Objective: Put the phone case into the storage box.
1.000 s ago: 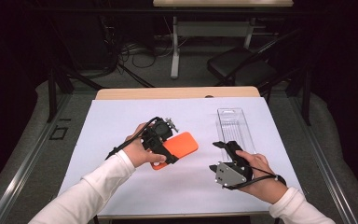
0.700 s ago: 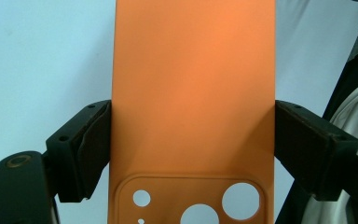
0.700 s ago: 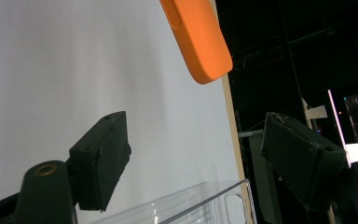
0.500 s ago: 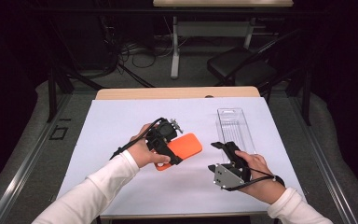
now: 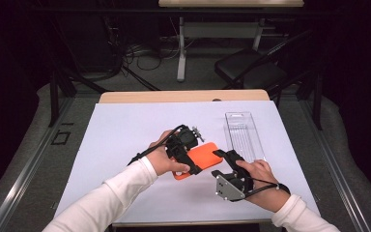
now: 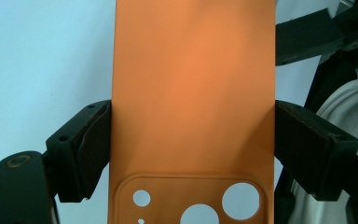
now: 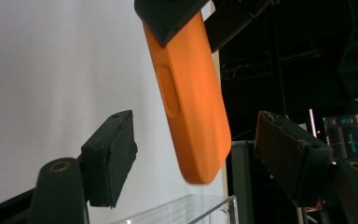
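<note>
Table [image 5: 125,140] first: we see a white sheet covering it, with a strip of bare wood along the far edge at 12 o'clock. Room behind is dark, with a black chair [image 5: 251,67] at about 1 o'clock, a pale desk leg [image 5: 180,48] at 12 and loose cables [image 5: 125,53] on the floor near 11. Grey floor flanks the table on both sides.

From the high view we get layout. The left gripper [image 5: 193,164] sits near the table's centre, clamped on an orange phone case [image 5: 200,159] that is lifted off the sheet. The right gripper [image 5: 224,157] is just beside the case at its 4 o'clock side. A clear plastic tray [image 5: 244,135] lies flat on the sheet at 2 o'clock, near the right hand [image 5: 256,171]. White sleeves come in from 6 o'clock.

Left gripper view adds detail we lack from above: the jaws press both long edges of the case [image 6: 193,93], whose camera cut-outs sit at 6 o'clock, so it is closed tight on the case.

Right gripper view gives the side profile: the case [image 7: 191,102] hangs down from 12 o'clock with its rounded end between the wide-apart jaws, touching neither, so the right gripper [image 7: 193,158] grips nothing. Tray edge [image 7: 191,210] shows at 6 o'clock, and a lit screen [image 7: 345,135] at 3 o'clock.
</note>
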`<state>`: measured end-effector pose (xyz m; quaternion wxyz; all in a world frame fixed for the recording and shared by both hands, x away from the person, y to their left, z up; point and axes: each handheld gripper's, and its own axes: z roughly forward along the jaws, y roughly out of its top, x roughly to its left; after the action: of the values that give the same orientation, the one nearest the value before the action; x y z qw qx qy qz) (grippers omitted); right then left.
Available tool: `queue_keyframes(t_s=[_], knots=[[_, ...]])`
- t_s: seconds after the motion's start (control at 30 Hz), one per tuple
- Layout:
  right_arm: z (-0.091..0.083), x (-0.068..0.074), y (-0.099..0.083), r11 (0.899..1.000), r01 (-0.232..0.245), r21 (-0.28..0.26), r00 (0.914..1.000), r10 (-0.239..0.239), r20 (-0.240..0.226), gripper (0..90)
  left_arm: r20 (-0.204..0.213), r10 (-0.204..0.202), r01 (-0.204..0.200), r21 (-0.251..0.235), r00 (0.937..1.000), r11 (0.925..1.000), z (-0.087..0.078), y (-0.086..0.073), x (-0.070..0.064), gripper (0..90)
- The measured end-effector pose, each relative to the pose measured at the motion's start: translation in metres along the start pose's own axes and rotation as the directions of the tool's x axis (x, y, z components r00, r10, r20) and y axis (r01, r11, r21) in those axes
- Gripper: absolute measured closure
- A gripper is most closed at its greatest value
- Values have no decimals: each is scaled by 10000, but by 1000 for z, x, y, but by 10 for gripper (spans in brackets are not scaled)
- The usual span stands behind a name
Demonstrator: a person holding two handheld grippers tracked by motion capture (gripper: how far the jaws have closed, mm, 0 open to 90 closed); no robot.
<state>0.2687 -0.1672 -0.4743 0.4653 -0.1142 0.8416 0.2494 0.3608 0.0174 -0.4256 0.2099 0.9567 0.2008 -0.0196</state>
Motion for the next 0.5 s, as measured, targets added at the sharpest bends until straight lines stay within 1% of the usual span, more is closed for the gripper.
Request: queue_keyframes(t_s=[0.07, 0.1, 0.13, 0.17, 0.2, 0.27, 0.33, 0.4, 0.47, 0.5], knots=[[0, 0, 0, 10000, 64, 28, 10000, -64, 65, 280, 29, 38, -38, 29, 10000, 10000, 0, 1, -1, 160], [2, 0, 0, 9995, 266, -162, 9996, -264, 100, 280, 49, 44, -44, 9, 10000, 10000, 1, 2, -2, 160], [2, 0, 1, 9994, 341, -31, 9994, -340, 98, 281, 69, 102, -102, 66, 9999, 9999, 1, 3, -2, 160], [2, 2, 1, 9997, 232, 37, 9997, -232, 124, 285, 64, 116, -117, 74, 9999, 9999, 1, 3, -2, 160], [2, 3, 1, 9997, 240, 46, 9996, -240, 115, 292, 70, 84, -84, 64, 9999, 9999, 1, 4, -3, 160], [3, 2, 0, 9991, 431, 50, 9989, -432, 162, 304, 84, 92, -93, 115, 9999, 9999, 1, 5, -3, 160], [4, 2, 0, 9991, 405, 127, 9989, -408, 234, 324, 123, 22, -23, 70, 9999, 10000, 2, 5, -4, 159], [4, 2, 0, 9987, 485, 136, 9985, -488, 238, 325, 172, -2, 0, 124, 9999, 9999, 2, 6, -4, 160], [5, 2, 0, 9990, 443, 68, 9987, -445, 239, 325, 223, -35, 32, 161, 9997, 9999, 2, 6, -4, 160], [5, 2, 0, 9982, 585, 101, 9980, -587, 241, 325, 230, -48, 43, 182, 9997, 9998, 2, 6, -4, 160]])
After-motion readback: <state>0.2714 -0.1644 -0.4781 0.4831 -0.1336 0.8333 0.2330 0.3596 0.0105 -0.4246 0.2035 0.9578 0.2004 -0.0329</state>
